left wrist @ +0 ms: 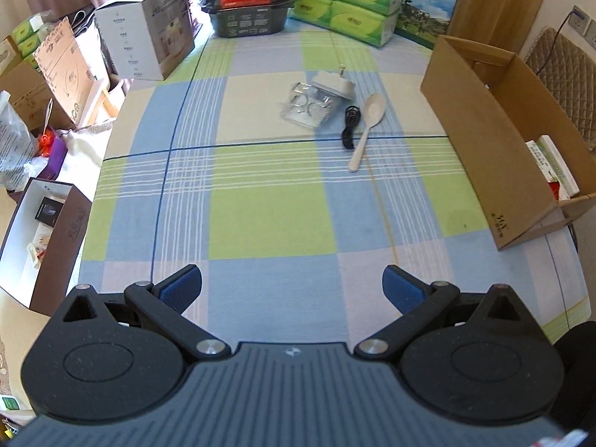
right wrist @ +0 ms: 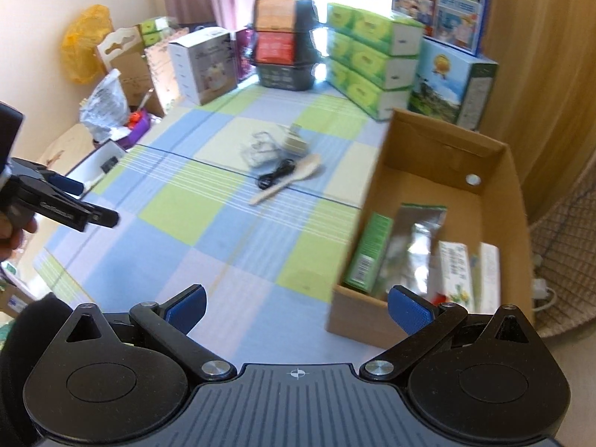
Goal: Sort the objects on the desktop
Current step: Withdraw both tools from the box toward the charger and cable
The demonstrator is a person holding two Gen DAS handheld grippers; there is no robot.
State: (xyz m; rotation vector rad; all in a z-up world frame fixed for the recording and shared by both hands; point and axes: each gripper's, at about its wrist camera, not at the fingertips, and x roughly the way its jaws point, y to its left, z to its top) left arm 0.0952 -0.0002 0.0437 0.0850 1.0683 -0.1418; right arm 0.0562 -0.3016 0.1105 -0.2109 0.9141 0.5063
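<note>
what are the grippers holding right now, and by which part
Nothing. The left gripper and the right gripper are both open, with only tablecloth between their fingers; the spoon lies untouched ahead.

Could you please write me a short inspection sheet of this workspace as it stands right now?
Surface: checked tablecloth, mostly bare.
Job's things: spoon, white plug, clear packet clustered mid-table; cardboard box at right holds packets.
Clutter: tissue packs, cartons along the far edge.
Grippers: left gripper, right gripper both open, empty.
Cables: black cable beside the spoon.
Surroundings: curtain, wooden panel, boxes left of the table.
</note>
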